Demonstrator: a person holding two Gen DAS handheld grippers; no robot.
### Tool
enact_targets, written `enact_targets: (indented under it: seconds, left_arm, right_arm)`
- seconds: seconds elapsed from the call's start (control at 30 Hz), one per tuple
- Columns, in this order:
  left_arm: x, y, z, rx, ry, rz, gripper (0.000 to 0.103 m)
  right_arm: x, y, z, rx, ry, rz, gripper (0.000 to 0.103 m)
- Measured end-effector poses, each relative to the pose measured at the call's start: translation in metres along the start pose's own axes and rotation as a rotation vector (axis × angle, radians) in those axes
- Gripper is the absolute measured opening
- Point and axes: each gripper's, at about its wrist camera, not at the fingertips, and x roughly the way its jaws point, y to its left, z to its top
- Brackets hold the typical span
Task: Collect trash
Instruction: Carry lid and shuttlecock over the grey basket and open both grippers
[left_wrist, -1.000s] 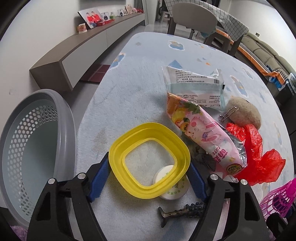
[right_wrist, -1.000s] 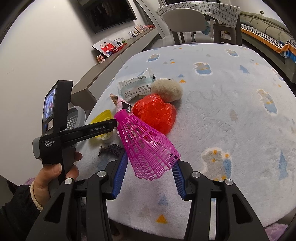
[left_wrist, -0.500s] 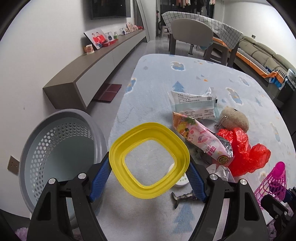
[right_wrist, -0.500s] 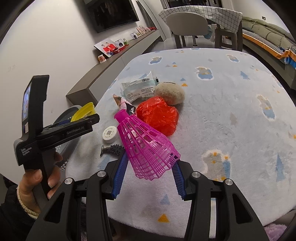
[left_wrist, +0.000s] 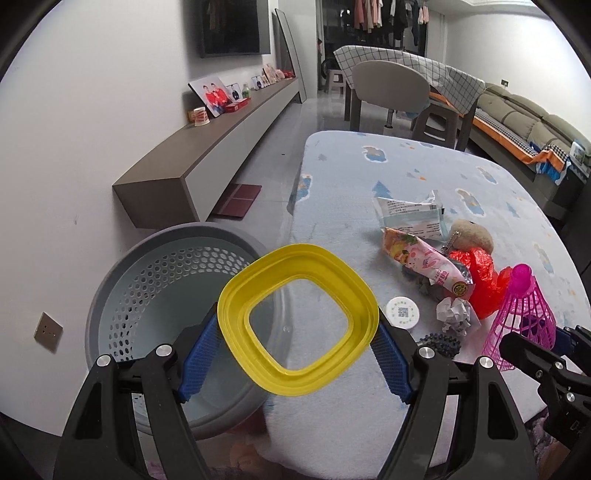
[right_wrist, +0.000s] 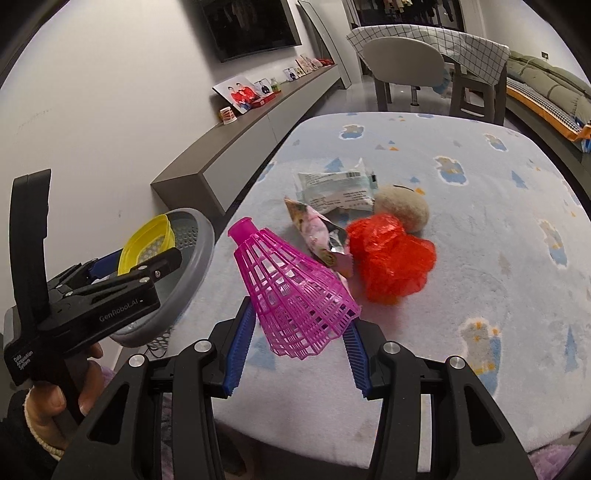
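My left tongs (left_wrist: 297, 345) are clamped on a yellow plastic ring (left_wrist: 297, 317), the blue pads pressing its two outer sides. The ring hangs in the air, tilted, partly above the grey perforated basket (left_wrist: 155, 291) and partly over the near edge of the counter (left_wrist: 340, 206), which wears a pale blue fleece cover with small cloud and tree prints. The basket stands on the floor just beside the counter, against the white wall.

My right tongs (right_wrist: 297, 334) are clamped on the wide skirt of a pink plastic shuttlecock (right_wrist: 291, 288), its knob end pointing up and away from me, lifted clear of the cover.

On the counter lie the other bits: a white-and-green wrapper (left_wrist: 410, 218), a pink snack packet (left_wrist: 424, 264) just in front of it, a crumpled red plastic bag (left_wrist: 480, 280) touching the packet's foil end, and a beige fuzzy pouch (left_wrist: 472, 236) with a bead chain behind the bag. Nearer to me sit a round white lid with a printed code (left_wrist: 402, 312), a wad of crumpled paper (left_wrist: 456, 314), and a dark knobbly piece (left_wrist: 441, 343) I cannot identify.

In the right wrist view my left hand (right_wrist: 48, 402) grips the left tool's handle.
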Motion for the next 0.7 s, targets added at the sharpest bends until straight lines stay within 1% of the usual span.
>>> enact_targets:
  seconds: [0.17, 0.33, 0.5, 0.7]
  left_arm:
    - [-0.007, 0.030, -0.005, -0.024, -0.009, 0.039, 0.074]
    - [-0.007, 0.064, -0.009, -0.069, -0.007, 0.067, 0.074]
    - [-0.007, 0.084, -0.009, -0.101, -0.010, 0.087, 0.074]
    - [-0.003, 0.105, -0.009, -0.127, -0.004, 0.128, 0.074]
  right_arm:
    - [0.010, 0.035, 0.012, -0.064, -0.004, 0.029, 0.045]
    - [0.026, 0.067, 0.025, -0.113, 0.004, 0.059, 0.045]
    - [0.040, 0.093, 0.034, -0.154, 0.010, 0.082, 0.045]
    - [0.057, 0.116, 0.043, -0.192, 0.021, 0.115, 0.045]
